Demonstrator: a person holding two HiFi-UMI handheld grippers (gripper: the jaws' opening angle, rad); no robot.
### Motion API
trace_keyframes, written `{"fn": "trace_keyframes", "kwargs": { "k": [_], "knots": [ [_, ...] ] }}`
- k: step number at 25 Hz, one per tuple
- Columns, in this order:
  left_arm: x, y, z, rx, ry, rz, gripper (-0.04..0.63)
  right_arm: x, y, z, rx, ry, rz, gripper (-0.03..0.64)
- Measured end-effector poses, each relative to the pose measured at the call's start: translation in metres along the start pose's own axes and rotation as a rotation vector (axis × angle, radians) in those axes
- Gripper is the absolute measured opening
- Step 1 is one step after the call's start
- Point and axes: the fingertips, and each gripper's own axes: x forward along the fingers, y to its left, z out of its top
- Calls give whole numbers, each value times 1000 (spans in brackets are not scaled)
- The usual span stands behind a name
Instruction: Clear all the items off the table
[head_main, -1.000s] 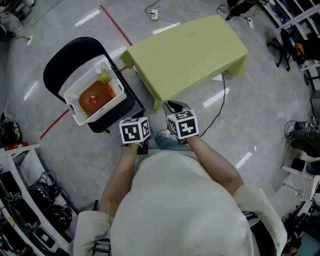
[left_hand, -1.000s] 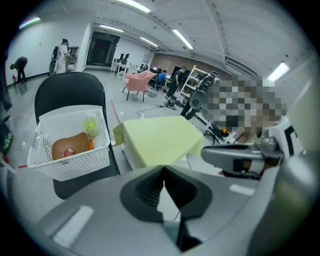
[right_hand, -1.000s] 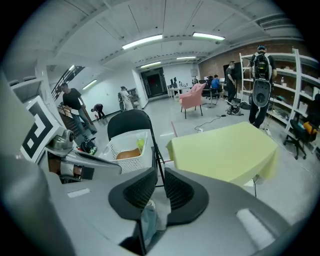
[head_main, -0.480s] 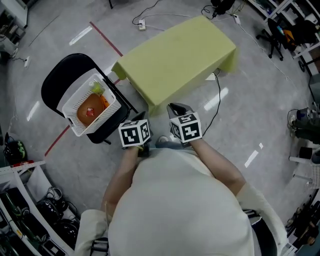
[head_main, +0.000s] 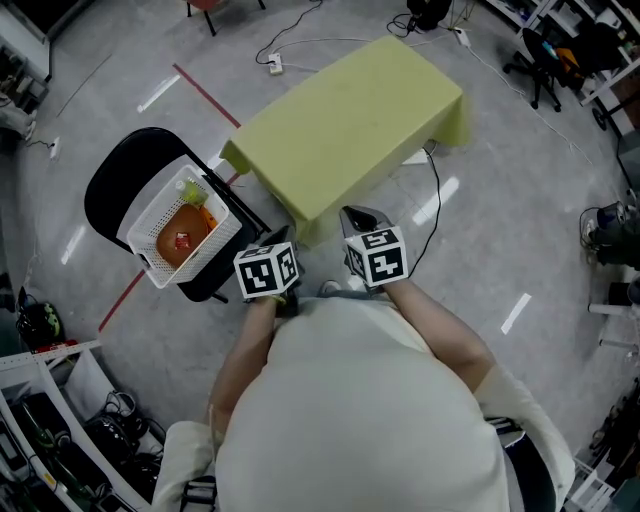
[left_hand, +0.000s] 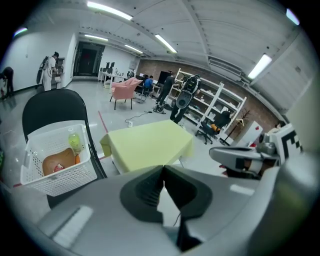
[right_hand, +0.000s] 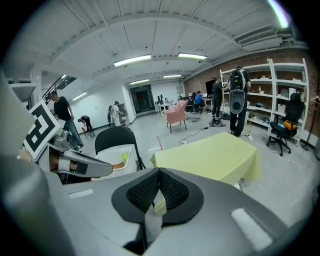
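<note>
The table (head_main: 345, 120), under a yellow-green cloth, has a bare top in all three views. My left gripper (head_main: 282, 240) is held close to the body, off the table's near corner; in the left gripper view its jaws (left_hand: 162, 172) are shut with nothing between them. Beside it, my right gripper (head_main: 358, 217) points at the table's near edge. Its jaws (right_hand: 159, 177) have just been closing and are now shut on nothing. A white basket (head_main: 150, 205) on a black chair (head_main: 115, 175) left of the table holds a brown packet, a green bottle and an orange item.
A red line on the floor (head_main: 205, 95) runs behind the chair. A black cable (head_main: 435, 195) trails from under the table's right side, with a white plug strip (head_main: 274, 66) behind. Shelves and office chairs (head_main: 555, 55) stand far right, and stored gear (head_main: 60, 420) at lower left.
The head view has swung, so the table and basket sit lower and further left in the picture. Both grippers have drifted slightly apart in front of the body.
</note>
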Motion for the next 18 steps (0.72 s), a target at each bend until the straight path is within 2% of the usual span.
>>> {"fn": "trace_keyframes", "kwargs": {
  "k": [18],
  "knots": [
    [1, 3, 3, -23, -12, 12, 9, 3, 0, -1, -47, 16, 3, -3]
  ]
}}
